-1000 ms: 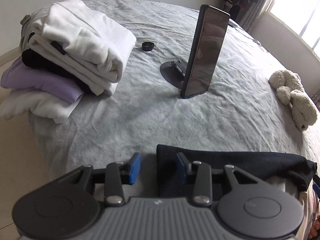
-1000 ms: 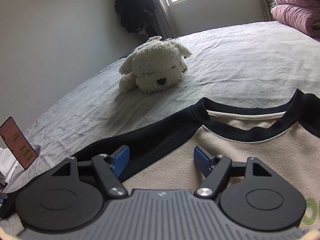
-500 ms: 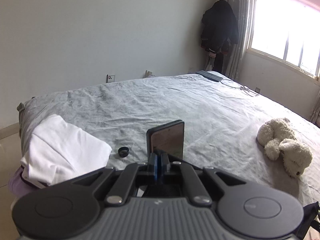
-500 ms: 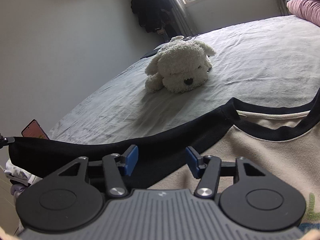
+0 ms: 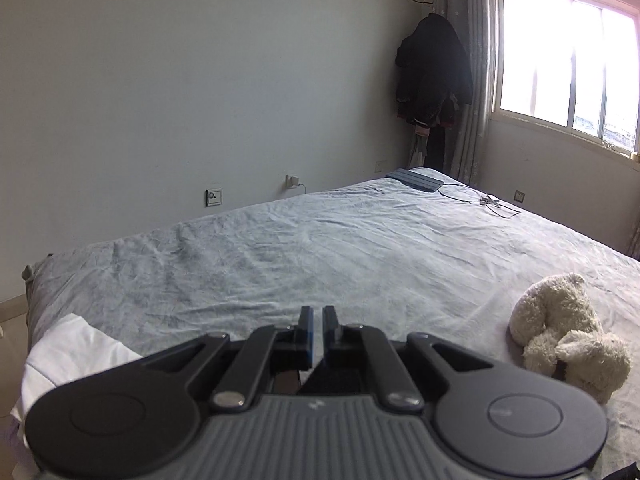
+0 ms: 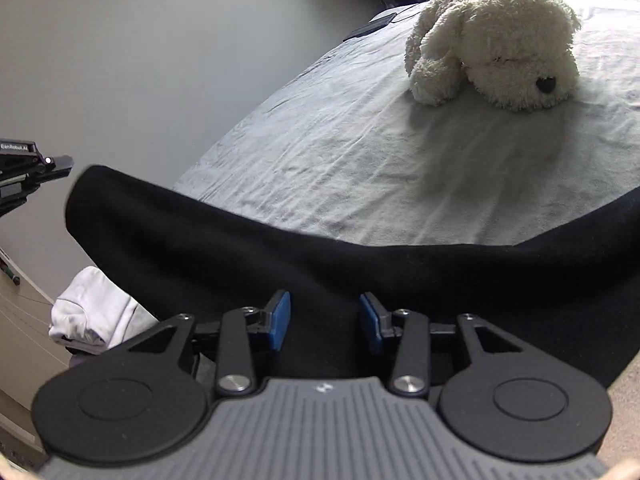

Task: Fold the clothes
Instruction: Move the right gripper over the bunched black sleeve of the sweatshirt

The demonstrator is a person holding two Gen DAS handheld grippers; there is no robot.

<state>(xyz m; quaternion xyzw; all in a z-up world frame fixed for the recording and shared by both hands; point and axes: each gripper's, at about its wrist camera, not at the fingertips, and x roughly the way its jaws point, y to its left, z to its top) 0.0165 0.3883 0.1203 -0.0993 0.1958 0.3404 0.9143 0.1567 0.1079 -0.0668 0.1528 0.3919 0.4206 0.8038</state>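
The shirt has a beige body (image 6: 626,400) and black sleeves. One black sleeve (image 6: 280,248) is raised off the grey bed (image 5: 320,248) and stretches across the right wrist view. My left gripper (image 5: 318,320) is shut on the sleeve's end, and a sliver of black cloth (image 5: 328,378) shows under its fingers. From the right wrist view the left gripper (image 6: 36,164) sits at the far left, by the sleeve's raised tip. My right gripper (image 6: 325,320) is open, its blue pads (image 6: 280,318) just above the black cloth and apart from it.
A cream plush dog (image 6: 500,40) lies on the bed beyond the sleeve, at the right (image 5: 568,332) in the left wrist view. Folded white clothes (image 6: 92,312) are stacked at the bed's left edge. A dark flat case (image 5: 416,180) with a cable lies at the far corner.
My left gripper shut on the black sleeve and rose, so its view now tilts up toward the wall. The sleeve lifted with it. The right gripper stayed open and moved over the black cloth.
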